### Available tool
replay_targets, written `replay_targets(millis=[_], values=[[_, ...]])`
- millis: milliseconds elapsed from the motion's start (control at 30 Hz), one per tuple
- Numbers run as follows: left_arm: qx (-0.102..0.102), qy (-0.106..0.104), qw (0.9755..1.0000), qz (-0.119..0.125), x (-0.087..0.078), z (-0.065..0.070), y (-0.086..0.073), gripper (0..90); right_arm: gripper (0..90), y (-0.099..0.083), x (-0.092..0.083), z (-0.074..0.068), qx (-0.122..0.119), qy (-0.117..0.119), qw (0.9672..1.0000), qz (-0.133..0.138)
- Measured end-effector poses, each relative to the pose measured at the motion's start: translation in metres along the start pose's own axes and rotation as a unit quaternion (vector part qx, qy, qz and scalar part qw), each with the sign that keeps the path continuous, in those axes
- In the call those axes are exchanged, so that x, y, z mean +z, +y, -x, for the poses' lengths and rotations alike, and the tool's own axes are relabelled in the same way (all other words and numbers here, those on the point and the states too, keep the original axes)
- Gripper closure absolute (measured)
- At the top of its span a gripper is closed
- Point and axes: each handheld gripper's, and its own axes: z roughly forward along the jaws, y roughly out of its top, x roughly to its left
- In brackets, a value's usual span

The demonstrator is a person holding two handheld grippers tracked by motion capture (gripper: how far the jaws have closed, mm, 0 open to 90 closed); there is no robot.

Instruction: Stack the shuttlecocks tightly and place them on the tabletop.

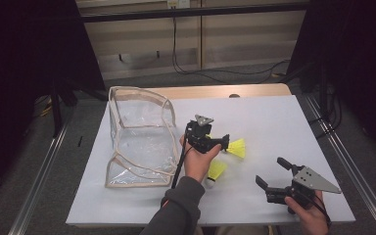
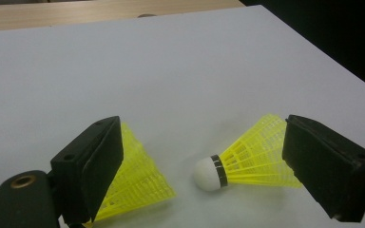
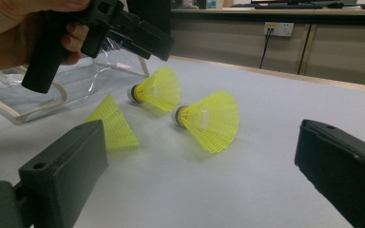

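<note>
Stock on my white table sheet (image 1: 274,122): three yellow plastic-skirted shuttlecocks (image 3: 208,118) lying loose near the clear soft plastic zip pouch (image 1: 139,142), none packed so far, all left to load; my left gripper (image 1: 223,142) released above them, my right gripper (image 1: 270,172) released, well apart.

- The left gripper (image 2: 204,166) is hanging low over the white table (image 2: 171,71), its black jaws standing wide apart.
- One yellow shuttlecock (image 2: 252,159) is lying on its side between them, white tip pointing left.
- Another shuttlecock (image 2: 140,183) is peeking out behind the left jaw.
</note>
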Motion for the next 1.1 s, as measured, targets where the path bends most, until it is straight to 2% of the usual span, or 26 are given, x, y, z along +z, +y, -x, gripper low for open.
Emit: replay_targets(millis=[133, 233, 333, 633, 767, 1100], values=[[-0.001, -0.012, 0.9999, -0.002, -0.002, 0.002, -0.002, 12.7, 2.7, 0.0, 0.0, 0.0, -0.001, 0.0, 1.0, 0.0], [0.006, -0.023, 0.9997, -0.008, -0.005, 0.005, -0.003, 12.0, 2.7, 0.0, 0.0, 0.0, -0.002, 0.0, 1.0, -0.001], [0.013, -0.03, 0.9995, -0.006, -0.007, 0.009, -0.004, 11.8, 2.7, 0.0, 0.0, 0.0, -0.001, 0.0, 1.0, 0.0], [0.018, -0.056, 0.9983, -0.007, -0.012, 0.017, -0.01, 10.5, 2.7, 0.0, 0.0, 0.0, -0.002, 0.0, 1.0, 0.0], [0.021, -0.06, 0.998, -0.002, -0.015, 0.02, -0.013, 9.9, 2.7, 0.0, 0.0, 0.0, -0.002, -0.001, 1.0, -0.002], [0.031, -0.092, 0.9953, -0.002, -0.029, 0.023, -0.023, 7.7, 2.7, 0.0, 0.001, 0.0, -0.003, -0.001, 1.0, -0.002]])
